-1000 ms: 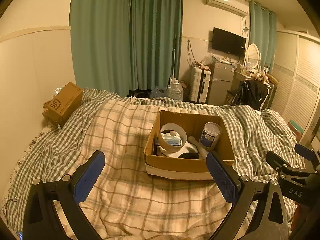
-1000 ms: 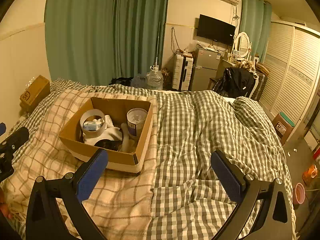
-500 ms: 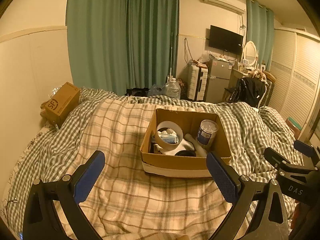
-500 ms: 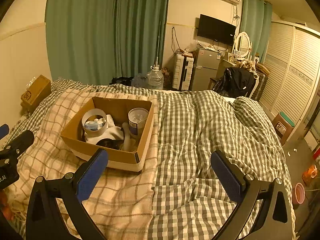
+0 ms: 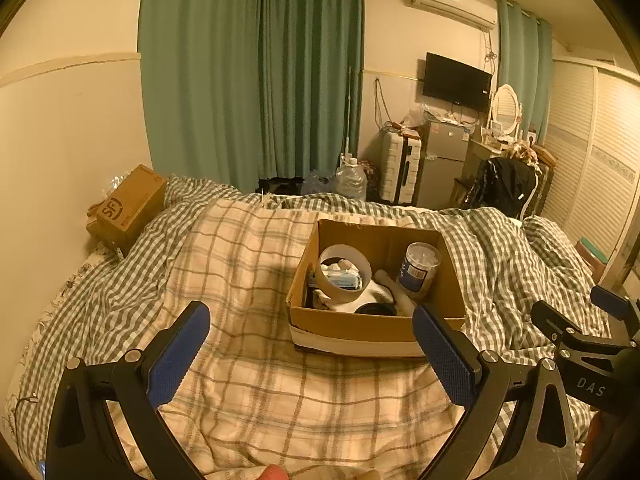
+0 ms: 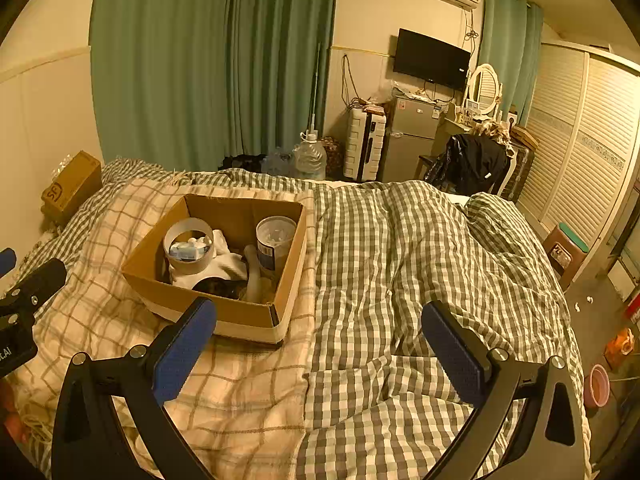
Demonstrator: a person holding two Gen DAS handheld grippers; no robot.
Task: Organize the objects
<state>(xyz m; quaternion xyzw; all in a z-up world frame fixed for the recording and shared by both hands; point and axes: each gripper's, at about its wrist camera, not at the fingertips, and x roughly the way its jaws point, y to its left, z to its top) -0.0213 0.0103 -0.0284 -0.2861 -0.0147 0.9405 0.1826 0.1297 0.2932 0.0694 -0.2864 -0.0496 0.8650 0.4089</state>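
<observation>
Left wrist view puts the cardboard box (image 5: 376, 324) (tape roll (image 5: 341, 272) and jar (image 5: 418, 270) inside) on the bed's (image 5: 240, 264) plaid blanket, ahead-right of the empty, wide-spread left gripper (image 5: 310, 354), likely nearer than the equally wide right gripper (image 6: 318, 350).

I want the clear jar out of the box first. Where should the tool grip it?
Grip the jar around its upper wall, coming from above: it stands upright in the box's right rear corner, so its lower part is walled in, with a white tube beside it. Only its top looks free.
</observation>
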